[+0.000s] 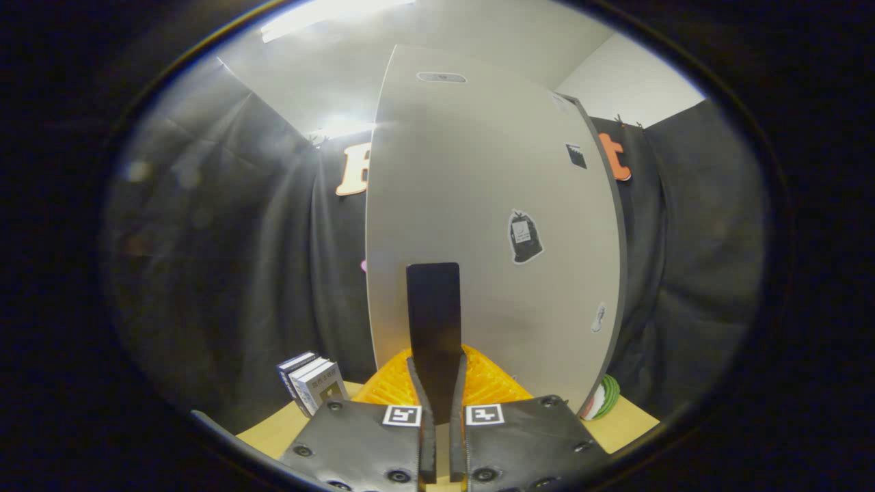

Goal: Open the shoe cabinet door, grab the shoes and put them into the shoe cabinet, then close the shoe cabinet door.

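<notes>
The shoe cabinet door (pixel 492 205) is a tall pale panel with a few stickers, standing right in front of me. A flat black handle (pixel 433 307) runs down its lower middle. My gripper (pixel 437 383) is shut on the lower end of this handle, with one finger pressed on each side of it. The door hides the inside of the cabinet. At the door's lower right edge a green, white and red rounded thing (pixel 603 398) peeks out. I cannot tell whether it is a shoe.
Two or three small boxes (pixel 311 383) stand upright on the wooden tabletop (pixel 273 430), left of the fingers. Black cloth walls close in behind and on both sides of the door.
</notes>
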The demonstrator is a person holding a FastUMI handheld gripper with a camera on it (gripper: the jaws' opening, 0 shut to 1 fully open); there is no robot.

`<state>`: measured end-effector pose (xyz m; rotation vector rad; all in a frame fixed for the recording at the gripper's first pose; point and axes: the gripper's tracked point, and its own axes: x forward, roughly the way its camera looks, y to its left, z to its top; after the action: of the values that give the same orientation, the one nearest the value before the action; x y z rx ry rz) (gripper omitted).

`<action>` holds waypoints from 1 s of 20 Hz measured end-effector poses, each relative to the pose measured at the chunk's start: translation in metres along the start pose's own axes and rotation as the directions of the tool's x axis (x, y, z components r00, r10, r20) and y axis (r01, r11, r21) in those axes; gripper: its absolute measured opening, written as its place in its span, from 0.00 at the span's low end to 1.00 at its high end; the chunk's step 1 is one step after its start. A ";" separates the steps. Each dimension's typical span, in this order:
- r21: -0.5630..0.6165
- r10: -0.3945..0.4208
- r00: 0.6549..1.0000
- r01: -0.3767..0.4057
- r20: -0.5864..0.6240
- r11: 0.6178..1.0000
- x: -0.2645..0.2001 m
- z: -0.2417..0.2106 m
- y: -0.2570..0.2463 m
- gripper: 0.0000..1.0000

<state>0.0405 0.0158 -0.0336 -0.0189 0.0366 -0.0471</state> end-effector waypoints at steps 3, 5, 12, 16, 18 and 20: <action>0.004 -0.013 1.000 0.013 0.000 1.000 -0.008 0.000 -0.005 0.09; -0.003 -0.022 1.000 0.022 0.003 1.000 -0.019 0.001 -0.011 0.09; -0.001 -0.066 0.998 0.066 0.010 0.998 -0.043 0.002 -0.028 0.09; -0.006 -0.107 0.994 0.107 0.022 0.994 -0.058 0.003 -0.042 0.09; -0.004 -0.129 0.991 0.129 0.021 0.992 -0.067 0.004 -0.050 0.08; -0.003 -0.158 0.987 0.159 0.027 0.987 -0.076 0.006 -0.060 0.08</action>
<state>-0.0382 -0.0408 -0.0240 -0.0280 0.0085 -0.2058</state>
